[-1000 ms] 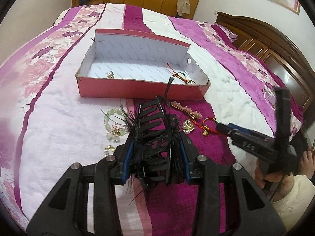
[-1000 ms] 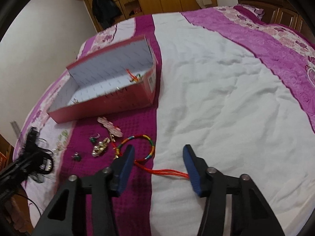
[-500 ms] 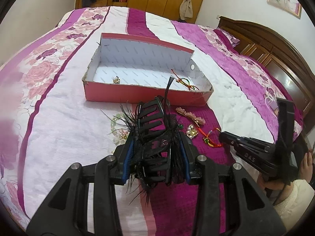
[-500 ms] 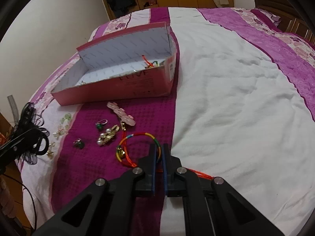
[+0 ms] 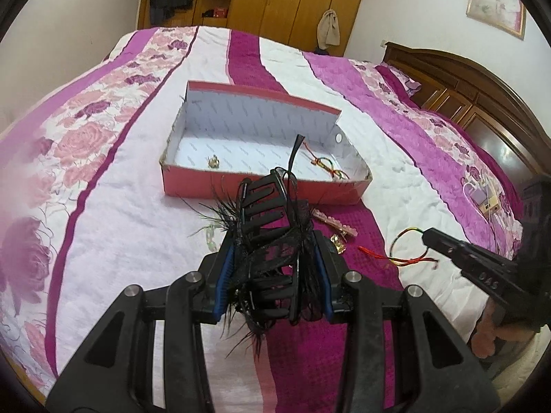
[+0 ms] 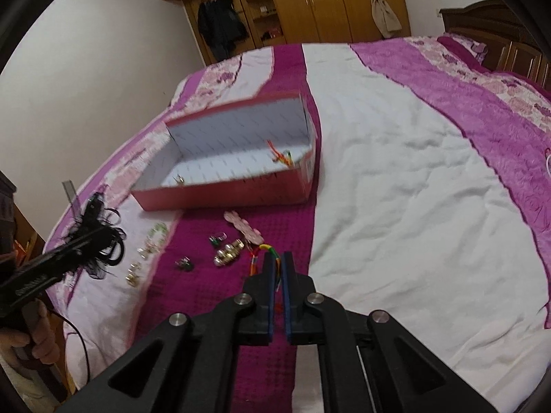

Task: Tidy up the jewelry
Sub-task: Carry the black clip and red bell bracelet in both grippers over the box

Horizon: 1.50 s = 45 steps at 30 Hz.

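Jewelry box [image 5: 261,189] holds cord bracelet [image 5: 329,167], small charm [image 5: 214,162] (white lining); left tool [image 5: 275,275] grips feathered clip [image 5: 272,241], right tool [image 6: 277,268] pinches bracelet [image 6: 267,253].

1 box [image 5: 261,191], red outside, white inside. In it: 1 cord bracelet [image 5: 329,167] & 1 small gold piece [image 5: 214,162], so 2 items.

2 grippers: left [image 5: 273,268] w/ 1 black feather clip [image 5: 272,241], right [image 6: 277,268] w/ 1 rainbow bracelet [image 6: 267,253].

Loose on bed [image 6: 396,189], approx, some tiny/blurry:
- 1 pink clip [image 6: 244,229]
- 1 gold-pearl brooch [image 6: 229,253]
- 2 green-stone bits [image 6: 216,239], [image 6: 183,264]
- 1 pale green bead bracelet [image 6: 156,232]
- 2–3 small gold pcs [image 6: 133,273], exact no. unclear

Bracelets total: 3 (2 cord, 1 bead). Clips: 2. 1 wall pic [image 5: 496,0]. 1 bag on wardrobe door [image 5: 328,29].
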Tool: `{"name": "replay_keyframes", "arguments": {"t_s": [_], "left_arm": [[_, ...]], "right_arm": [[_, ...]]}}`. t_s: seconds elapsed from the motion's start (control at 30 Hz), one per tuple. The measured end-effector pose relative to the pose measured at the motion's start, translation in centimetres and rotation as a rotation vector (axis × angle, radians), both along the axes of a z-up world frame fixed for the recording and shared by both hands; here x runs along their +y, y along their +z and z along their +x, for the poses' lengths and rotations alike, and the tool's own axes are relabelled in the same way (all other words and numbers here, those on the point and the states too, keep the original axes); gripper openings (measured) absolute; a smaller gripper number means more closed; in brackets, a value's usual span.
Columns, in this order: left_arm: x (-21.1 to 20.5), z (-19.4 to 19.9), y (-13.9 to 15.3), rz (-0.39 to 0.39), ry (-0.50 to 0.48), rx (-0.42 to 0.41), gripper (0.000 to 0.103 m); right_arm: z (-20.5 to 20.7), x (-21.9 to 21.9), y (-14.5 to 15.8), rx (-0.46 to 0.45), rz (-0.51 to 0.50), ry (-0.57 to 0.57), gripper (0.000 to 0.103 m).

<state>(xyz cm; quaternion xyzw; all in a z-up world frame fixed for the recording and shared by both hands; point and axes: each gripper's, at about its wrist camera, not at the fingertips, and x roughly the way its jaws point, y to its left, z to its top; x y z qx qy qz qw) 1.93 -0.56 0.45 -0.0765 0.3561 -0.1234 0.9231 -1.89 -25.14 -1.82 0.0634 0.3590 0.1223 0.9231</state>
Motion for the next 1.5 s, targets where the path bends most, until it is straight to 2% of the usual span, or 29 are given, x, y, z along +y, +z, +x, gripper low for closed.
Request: {"name": "replay_keyframes", "arguments": {"t_s": [0.37, 0.8, 1.07, 1.3, 1.5], "left_arm": [[0.2, 0.5, 2.8, 0.025, 0.026, -0.112, 0.033], [1.1, 3.5, 4.8, 0.023, 0.048, -0.225, 0.033], [1.3, 6.2, 4.4, 0.029, 0.075, -0.255, 0.033], [1.0, 7.7, 4.2, 0.057, 0.086, -0.270, 0.033], [1.4, 9.2, 3.6, 0.042, 0.100, -0.278, 0.033]], "right_arm": [[-0.8, 0.9, 4.9, -0.183, 0.036, 0.005, 0.005], [2.2, 3.2, 7.3, -0.290, 0.038, -0.019, 0.005], [4.4, 3.9, 7.5, -0.336, 0.020, -0.053, 0.005], [6.7, 4.4, 6.9, -0.325, -0.004, -0.056, 0.005], [8.8, 4.6, 6.3, -0.311, -0.013, -0.059, 0.005]]}}
